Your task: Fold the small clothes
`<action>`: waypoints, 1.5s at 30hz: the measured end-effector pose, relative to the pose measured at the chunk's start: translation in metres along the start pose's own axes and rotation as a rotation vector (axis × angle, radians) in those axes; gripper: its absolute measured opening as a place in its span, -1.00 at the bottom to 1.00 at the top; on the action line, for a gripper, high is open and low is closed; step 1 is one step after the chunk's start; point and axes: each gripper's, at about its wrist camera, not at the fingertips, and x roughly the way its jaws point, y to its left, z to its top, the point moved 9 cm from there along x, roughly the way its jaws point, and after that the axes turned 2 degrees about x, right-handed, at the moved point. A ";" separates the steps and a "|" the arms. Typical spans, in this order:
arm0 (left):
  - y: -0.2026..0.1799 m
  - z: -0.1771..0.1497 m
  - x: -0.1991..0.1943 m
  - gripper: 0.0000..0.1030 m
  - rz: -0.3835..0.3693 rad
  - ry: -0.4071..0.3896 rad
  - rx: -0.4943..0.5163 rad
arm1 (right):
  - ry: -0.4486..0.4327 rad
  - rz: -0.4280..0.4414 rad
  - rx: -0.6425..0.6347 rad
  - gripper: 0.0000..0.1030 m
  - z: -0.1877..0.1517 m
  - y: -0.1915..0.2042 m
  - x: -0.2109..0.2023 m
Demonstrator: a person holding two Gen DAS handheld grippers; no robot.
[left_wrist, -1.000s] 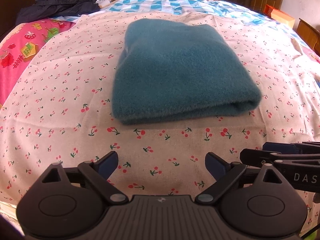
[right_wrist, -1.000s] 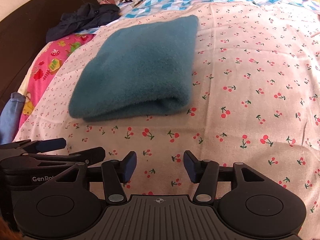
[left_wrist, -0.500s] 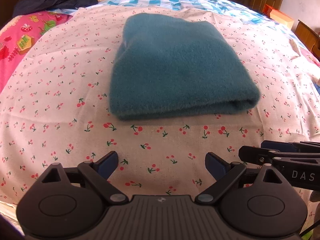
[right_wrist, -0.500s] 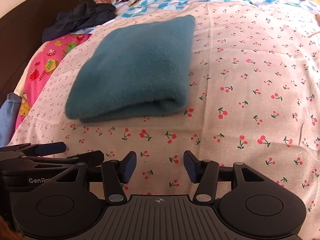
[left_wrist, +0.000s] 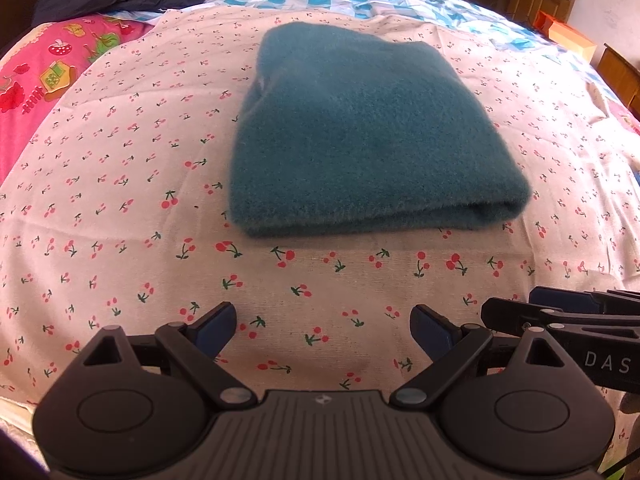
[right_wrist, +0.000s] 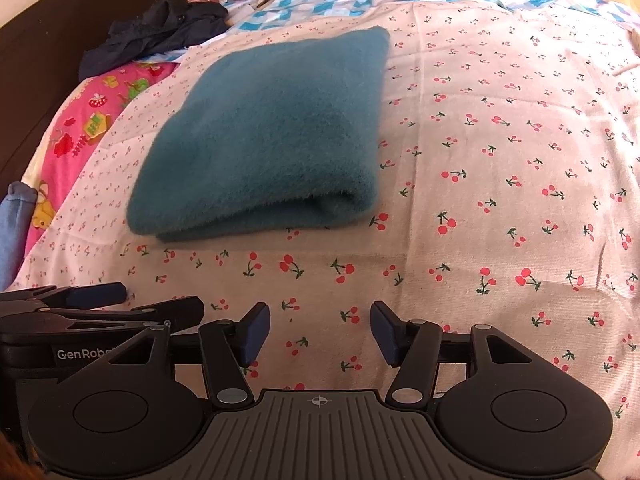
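Nearest the cameras, left gripper (left_wrist: 323,330) and right gripper (right_wrist: 320,328) hang spread, empty, over the cherry-print sheet (left_wrist: 120,200); right jaws have just been opening. At 12 o'clock lies the folded teal garment (left_wrist: 360,136). Risk: a single-layer pinch would unfold it.

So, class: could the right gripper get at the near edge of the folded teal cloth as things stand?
Probably yes. The right gripper has its fingers apart and empty, and only bare cherry-print sheet lies between it and the teal cloth.
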 end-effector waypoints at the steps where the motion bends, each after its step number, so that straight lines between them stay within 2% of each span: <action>1: 0.000 0.000 0.000 0.91 0.001 0.000 0.000 | 0.000 -0.001 -0.002 0.08 0.000 0.000 0.000; 45: 0.003 0.000 -0.001 0.91 0.023 -0.005 -0.007 | -0.001 -0.010 0.004 0.16 0.000 0.001 0.001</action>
